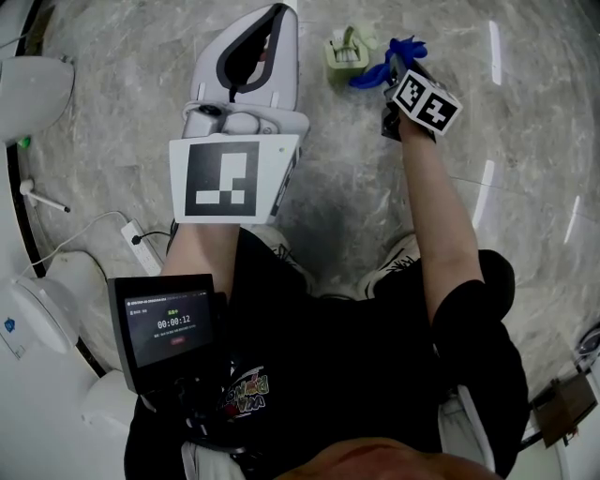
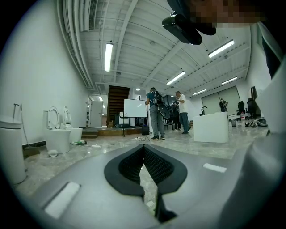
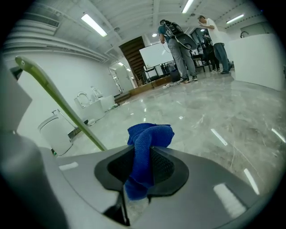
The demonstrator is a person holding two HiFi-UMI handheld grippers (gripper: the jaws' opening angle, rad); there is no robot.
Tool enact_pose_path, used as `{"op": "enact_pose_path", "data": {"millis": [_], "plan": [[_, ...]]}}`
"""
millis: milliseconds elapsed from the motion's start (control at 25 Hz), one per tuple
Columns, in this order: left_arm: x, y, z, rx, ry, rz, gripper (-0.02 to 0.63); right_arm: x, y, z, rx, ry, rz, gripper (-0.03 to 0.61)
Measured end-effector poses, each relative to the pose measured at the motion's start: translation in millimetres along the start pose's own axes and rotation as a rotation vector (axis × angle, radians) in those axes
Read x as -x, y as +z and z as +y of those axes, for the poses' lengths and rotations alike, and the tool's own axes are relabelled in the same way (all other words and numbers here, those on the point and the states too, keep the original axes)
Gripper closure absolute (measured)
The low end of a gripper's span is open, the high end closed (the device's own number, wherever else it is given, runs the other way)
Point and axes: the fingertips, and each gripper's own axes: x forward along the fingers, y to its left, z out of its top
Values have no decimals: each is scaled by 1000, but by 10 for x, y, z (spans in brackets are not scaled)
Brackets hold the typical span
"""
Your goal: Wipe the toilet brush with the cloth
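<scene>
A pale green toilet brush in its holder (image 1: 344, 53) stands on the marble floor at the top of the head view. Its green handle (image 3: 58, 105) slants across the left of the right gripper view. My right gripper (image 1: 397, 66) hovers just right of the holder, shut on a bunched blue cloth (image 1: 379, 69). The cloth (image 3: 149, 136) sticks out between the pads and hangs down. My left gripper (image 1: 277, 13) points forward to the left of the holder. It (image 2: 143, 151) is shut, with nothing held between its pads.
White toilets (image 1: 33, 89) and a power strip (image 1: 141, 246) with a cable line the left side. A small screen (image 1: 169, 323) hangs at the person's chest. Far across the hall stand several people (image 2: 156, 114), a whiteboard (image 2: 134, 108) and a white counter (image 2: 210, 127).
</scene>
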Motion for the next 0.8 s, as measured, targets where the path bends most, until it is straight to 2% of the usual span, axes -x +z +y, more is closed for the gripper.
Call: {"op": "enact_pose_path", "data": {"millis": [160, 320, 560, 800], "plan": [[15, -11, 19, -2, 4, 3, 614, -23, 123, 230, 87, 81, -33, 486], [12, -5, 25, -5, 5, 3, 614, -43, 95, 291, 117, 90, -22, 486], [10, 31, -6, 3, -5, -11, 614, 25, 74, 119, 128, 46, -15, 486], [-38, 77, -50, 24, -19, -25, 614, 209, 129, -368, 219, -93, -24, 486]]}}
